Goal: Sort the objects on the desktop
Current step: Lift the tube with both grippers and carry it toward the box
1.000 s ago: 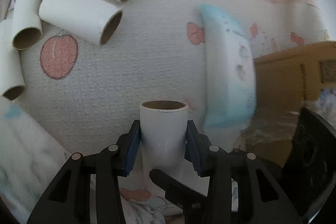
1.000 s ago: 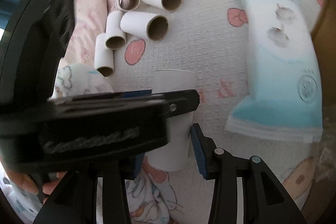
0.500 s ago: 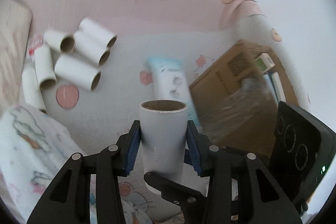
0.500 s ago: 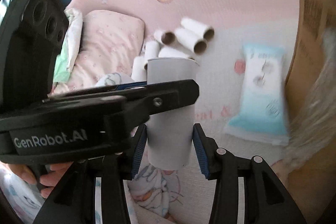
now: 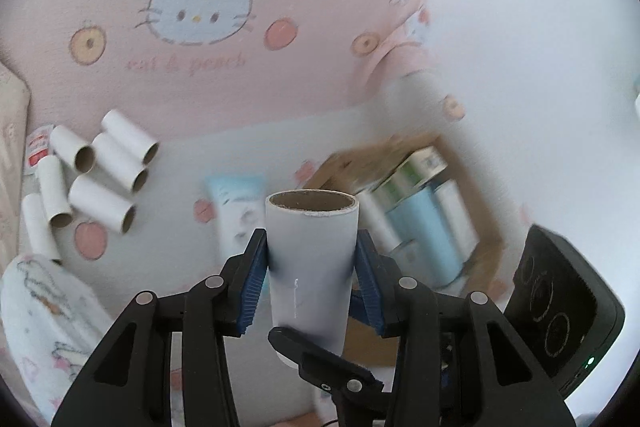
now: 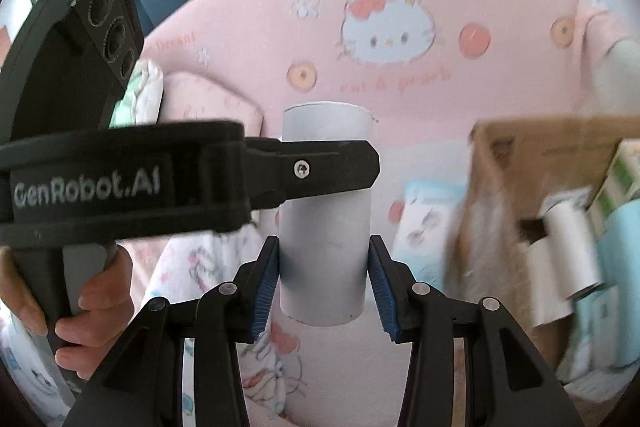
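Two handheld grippers share one white cardboard tube [image 5: 311, 269], held upright in the air above a bed covered by a pink and white cartoon-cat blanket [image 5: 208, 67].

In the left wrist view, the left gripper [image 5: 311, 281] clamps the tube: its blue pads [image 5: 253, 287] press against the tube's sides, the brown-lined open end pointing toward 12 o'clock. A black finger of the right gripper [image 5: 320, 361] crosses the tube's lower end at 6 o'clock.

In the right wrist view, the right gripper [image 6: 323, 281] has the same tube [image 6: 324, 235] between its blue pads [image 6: 267, 287], which touch its sides. A person's hand [image 6: 86, 301] at 8 o'clock holds the handle of the left gripper [image 6: 332, 167], whose black finger lies across the tube.

In the left view, six loose tubes [image 5: 92, 183] lie in a cluster on the blanket at 9 o'clock. A pale blue wipes pack [image 5: 236, 211] lies behind the held tube. A cardboard box [image 5: 408, 223] of rolls and packets sits at 3 o'clock, blurred.
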Demonstrator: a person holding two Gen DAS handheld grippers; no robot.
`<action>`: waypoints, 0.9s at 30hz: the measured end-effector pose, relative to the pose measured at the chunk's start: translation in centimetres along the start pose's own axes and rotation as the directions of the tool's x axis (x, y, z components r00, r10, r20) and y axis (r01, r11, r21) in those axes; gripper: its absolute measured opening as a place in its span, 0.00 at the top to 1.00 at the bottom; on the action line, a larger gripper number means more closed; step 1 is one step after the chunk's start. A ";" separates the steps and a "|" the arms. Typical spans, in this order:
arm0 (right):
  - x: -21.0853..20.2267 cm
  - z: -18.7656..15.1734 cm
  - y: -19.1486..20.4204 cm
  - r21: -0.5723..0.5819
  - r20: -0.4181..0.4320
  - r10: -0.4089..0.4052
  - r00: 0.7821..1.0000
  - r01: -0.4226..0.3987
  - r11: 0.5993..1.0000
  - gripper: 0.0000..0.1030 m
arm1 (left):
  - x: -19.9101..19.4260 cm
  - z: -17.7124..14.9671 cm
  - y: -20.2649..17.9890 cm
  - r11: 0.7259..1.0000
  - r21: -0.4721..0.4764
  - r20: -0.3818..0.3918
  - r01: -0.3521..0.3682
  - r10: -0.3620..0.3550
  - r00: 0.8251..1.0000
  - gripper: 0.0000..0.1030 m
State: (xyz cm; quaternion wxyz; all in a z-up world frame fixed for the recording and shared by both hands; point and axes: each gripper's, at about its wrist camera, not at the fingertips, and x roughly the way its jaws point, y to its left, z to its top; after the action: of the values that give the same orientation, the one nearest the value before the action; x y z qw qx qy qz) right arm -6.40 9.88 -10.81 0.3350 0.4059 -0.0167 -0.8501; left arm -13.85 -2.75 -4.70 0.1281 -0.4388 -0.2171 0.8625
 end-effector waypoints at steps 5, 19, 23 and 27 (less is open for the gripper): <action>-1.5 1.1 -1.5 0.019 0.035 -0.052 0.998 0.051 0.999 0.60 | 1.5 1.7 -2.3 0.998 0.020 -0.050 0.064 -0.063 0.997 0.54; -5.8 2.1 -7.3 0.041 0.067 -0.152 0.986 0.150 0.988 0.60 | 6.1 2.3 -8.1 0.993 0.052 -0.134 0.103 -0.095 0.986 0.54; -6.1 2.1 -8.5 0.034 0.032 -0.172 0.985 0.171 0.985 0.60 | 8.0 2.6 -8.4 0.994 0.007 -0.165 0.109 -0.106 0.981 0.54; -5.4 1.7 -10.6 0.044 -0.019 -0.160 0.987 0.161 0.986 0.60 | 10.0 2.3 -9.1 0.996 0.006 -0.202 0.090 -0.087 0.975 0.54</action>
State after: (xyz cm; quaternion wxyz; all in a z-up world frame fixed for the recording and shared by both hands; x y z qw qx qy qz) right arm -11.03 20.83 -9.16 0.2562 0.4201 -0.0004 -0.8705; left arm -21.24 8.68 -6.06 0.1910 -0.5130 -0.2156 0.8086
